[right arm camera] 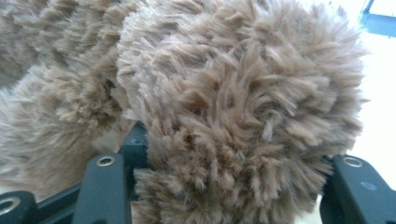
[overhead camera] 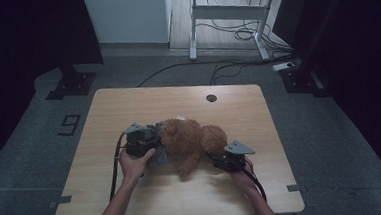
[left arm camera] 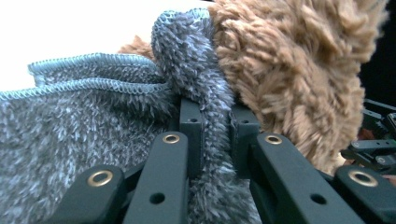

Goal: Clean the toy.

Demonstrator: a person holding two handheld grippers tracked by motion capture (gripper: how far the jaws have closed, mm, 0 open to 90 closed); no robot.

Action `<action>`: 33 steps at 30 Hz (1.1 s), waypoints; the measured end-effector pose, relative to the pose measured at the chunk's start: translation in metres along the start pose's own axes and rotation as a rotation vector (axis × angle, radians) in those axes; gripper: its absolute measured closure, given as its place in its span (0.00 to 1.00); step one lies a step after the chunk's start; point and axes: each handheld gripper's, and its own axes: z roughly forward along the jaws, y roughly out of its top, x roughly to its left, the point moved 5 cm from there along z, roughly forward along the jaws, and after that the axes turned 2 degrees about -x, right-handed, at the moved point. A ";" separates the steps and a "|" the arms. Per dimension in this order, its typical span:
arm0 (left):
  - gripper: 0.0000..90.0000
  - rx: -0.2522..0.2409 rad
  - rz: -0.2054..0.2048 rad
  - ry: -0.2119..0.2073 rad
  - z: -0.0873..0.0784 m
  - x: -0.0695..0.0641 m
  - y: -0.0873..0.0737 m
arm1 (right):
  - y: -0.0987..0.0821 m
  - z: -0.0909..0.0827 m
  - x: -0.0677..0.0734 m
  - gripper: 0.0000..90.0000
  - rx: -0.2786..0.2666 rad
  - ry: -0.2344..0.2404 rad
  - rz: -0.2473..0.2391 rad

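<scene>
A brown plush bear (overhead camera: 190, 140) lies across the middle of the wooden table (overhead camera: 143, 105). A grey fuzzy cloth (overhead camera: 157, 154) sits against its left side. My left gripper (overhead camera: 155, 142) comes in from the left, and in the left gripper view it (left arm camera: 217, 116) is shut on a fold of the grey cloth (left arm camera: 93, 121), right beside the bear's fur (left arm camera: 289, 70). My right gripper (overhead camera: 216, 153) is at the bear's right end. In the right gripper view a round furry part of the bear (right arm camera: 233, 93) fills the space between its jaws (right arm camera: 233, 154) and bulges over them.
A round cable hole (overhead camera: 211, 97) is at the table's far edge. On the grey floor beyond the table stand a white desk frame (overhead camera: 223, 15) with cables under it and dark stand bases at both sides. The table's front strip holds only the person's forearms.
</scene>
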 end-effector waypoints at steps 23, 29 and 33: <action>0.85 0.166 0.161 -0.041 0.052 -0.068 0.065 | -0.008 -0.009 0.000 0.23 0.065 0.040 -0.066; 0.86 0.239 0.189 0.021 0.076 -0.059 0.024 | -0.011 -0.010 -0.005 0.26 0.082 0.041 -0.046; 0.87 0.196 0.143 -0.005 0.060 -0.052 0.017 | -0.015 -0.012 -0.008 0.32 0.094 0.059 -0.009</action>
